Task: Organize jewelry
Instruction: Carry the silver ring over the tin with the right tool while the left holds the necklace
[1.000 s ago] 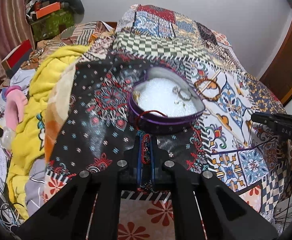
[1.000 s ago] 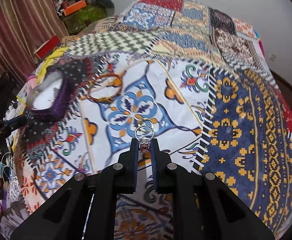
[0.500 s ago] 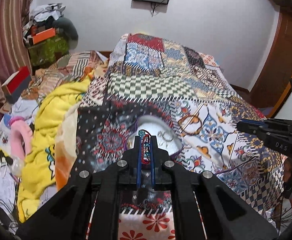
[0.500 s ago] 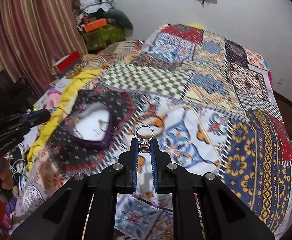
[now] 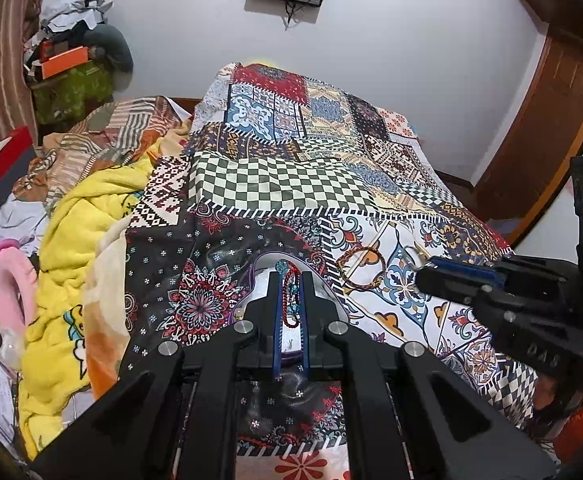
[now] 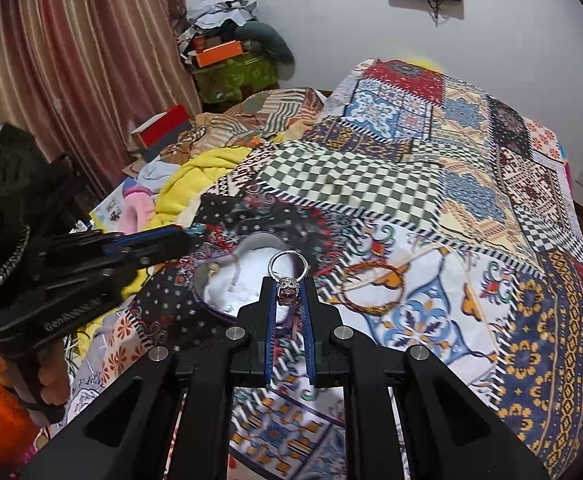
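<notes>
- Left wrist view: my left tongs [image 5: 290, 280] are pinched on a red beaded bracelet [image 5: 290, 300], held right above the heart-shaped box [image 5: 251, 300] on the bed [image 5: 283, 184]. A woven bangle [image 5: 361, 268] lies on the quilt just right of the box.
- Right wrist view: my right tongs [image 6: 288, 290] are clamped on a silver ring [image 6: 287, 268], stone between the pads, hanging over the box's near edge.
</notes>
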Tool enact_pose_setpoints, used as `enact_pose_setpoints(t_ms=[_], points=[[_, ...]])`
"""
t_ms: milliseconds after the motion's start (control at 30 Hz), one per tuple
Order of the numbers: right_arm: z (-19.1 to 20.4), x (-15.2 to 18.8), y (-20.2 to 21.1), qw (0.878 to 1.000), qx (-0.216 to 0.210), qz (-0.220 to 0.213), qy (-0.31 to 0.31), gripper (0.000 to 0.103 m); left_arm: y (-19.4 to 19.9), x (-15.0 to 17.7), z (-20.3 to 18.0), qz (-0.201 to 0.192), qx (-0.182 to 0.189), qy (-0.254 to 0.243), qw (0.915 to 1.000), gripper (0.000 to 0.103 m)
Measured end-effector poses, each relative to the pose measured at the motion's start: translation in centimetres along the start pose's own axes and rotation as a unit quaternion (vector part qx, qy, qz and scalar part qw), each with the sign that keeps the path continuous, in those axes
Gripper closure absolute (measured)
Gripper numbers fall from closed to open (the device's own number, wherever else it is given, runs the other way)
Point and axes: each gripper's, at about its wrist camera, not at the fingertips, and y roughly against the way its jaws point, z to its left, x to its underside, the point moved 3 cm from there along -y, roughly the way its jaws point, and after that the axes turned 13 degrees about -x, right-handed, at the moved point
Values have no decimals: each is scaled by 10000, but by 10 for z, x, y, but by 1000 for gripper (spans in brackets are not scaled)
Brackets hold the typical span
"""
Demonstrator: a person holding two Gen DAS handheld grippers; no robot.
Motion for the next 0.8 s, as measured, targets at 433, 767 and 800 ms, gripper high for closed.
enact_pose_setpoints(t_ms=[433,767,800], points=[[9,-5,-34,9996,61,258,31,92,-32,4,-5,343,-4,-296,9990,97],[1,-3,-44,9992,7,388,-77,92,-41,9,-2,511,-158,-400,9978,97],[1,-4,-46,9992,6,402,-59,92,-40,10,-1,500,-183,-401,9978,97]])
